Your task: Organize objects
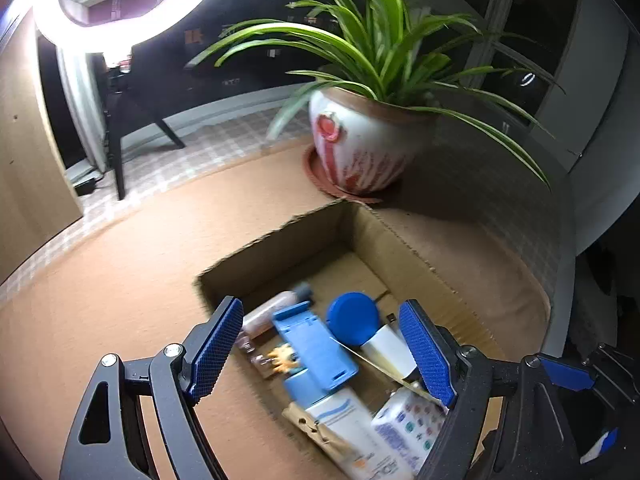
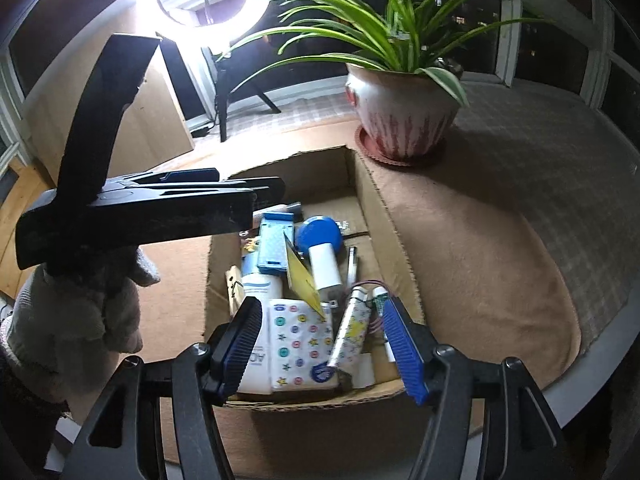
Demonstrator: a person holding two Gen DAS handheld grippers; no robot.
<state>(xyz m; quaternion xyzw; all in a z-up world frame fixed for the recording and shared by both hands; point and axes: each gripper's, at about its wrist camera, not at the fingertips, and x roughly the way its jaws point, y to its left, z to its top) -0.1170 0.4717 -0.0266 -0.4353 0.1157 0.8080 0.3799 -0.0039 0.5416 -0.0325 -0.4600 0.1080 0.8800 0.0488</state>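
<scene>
An open cardboard box (image 1: 372, 236) on a brown mat holds several small items. Among them are a blue phone stand (image 1: 316, 340), a white bottle with a blue cap (image 1: 354, 316), a pinkish bottle (image 1: 268, 312), a white and blue tube (image 1: 340, 412) and a patterned tissue pack (image 1: 408, 420). My left gripper (image 1: 322, 348) hangs open over the box's near half, its pads clear of the items. My right gripper (image 2: 323, 344) is open above the tissue pack (image 2: 300, 344) and a star-printed lighter (image 2: 352, 328), gripping nothing. A yellow card (image 2: 302, 276) leans on the white bottle (image 2: 324, 264).
A potted spider plant (image 1: 360, 148) stands on a saucer just behind the box. A ring light (image 1: 132, 4) on a tripod glares at the back left. In the right wrist view a gloved hand (image 2: 80, 312) holds the left gripper's black body (image 2: 140, 208) left of the box (image 2: 376, 200).
</scene>
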